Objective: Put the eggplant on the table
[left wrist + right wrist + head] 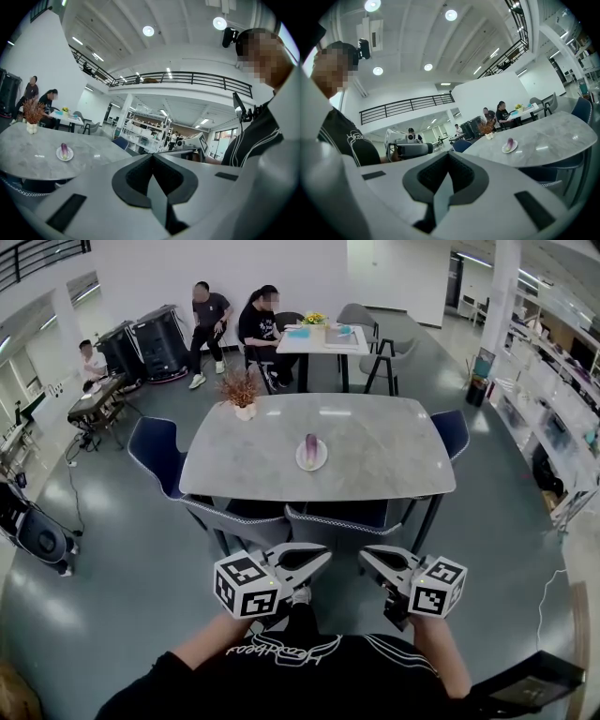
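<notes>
The purple eggplant (311,444) lies on a small white plate (311,463) in the middle of the grey marble table (394,456), well ahead of both grippers. The left gripper view has the eggplant (63,149) small at the left, and the right gripper view has the eggplant (510,142) at the right. Close to the person's chest, my left gripper (325,555) and right gripper (365,556) point toward each other, short of the table's near edge. Both are shut with nothing held; their jaws meet at the tips (152,155) (449,153).
Two grey chairs (234,517) (339,523) are tucked in at the table's near side, between me and it. Blue chairs (155,451) (452,430) stand at the ends. A potted dry plant (243,390) sits on the far edge. People sit at a further table (323,338).
</notes>
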Motion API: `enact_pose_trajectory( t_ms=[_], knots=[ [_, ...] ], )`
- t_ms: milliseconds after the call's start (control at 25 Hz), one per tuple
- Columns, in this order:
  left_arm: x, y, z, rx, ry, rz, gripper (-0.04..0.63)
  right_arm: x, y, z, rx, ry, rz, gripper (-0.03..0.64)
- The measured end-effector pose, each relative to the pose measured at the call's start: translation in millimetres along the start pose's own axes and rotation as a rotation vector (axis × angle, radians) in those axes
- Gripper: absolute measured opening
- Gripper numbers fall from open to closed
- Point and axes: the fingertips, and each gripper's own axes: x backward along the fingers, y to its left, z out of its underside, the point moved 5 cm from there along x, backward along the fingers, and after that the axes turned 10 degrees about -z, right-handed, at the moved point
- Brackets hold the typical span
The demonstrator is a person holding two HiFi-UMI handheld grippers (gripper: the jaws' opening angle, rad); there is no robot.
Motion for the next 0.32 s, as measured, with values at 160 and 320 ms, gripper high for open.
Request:
enact_pose_trajectory(
  t_ms=[160,320],
  knots=[
    [5.2,-1.4,-1.8,-0.005,-0.011,-0.005,0.008,-1.1,2.4,-2.0,0.011,0.003,0.001,0.006],
    [8.8,-0.4,-0.8,-0.002,-0.010,-0.018,0.008,-2.5,6.3,-3.8,0.024,0.004,-0.005,0.006]
  ],
)
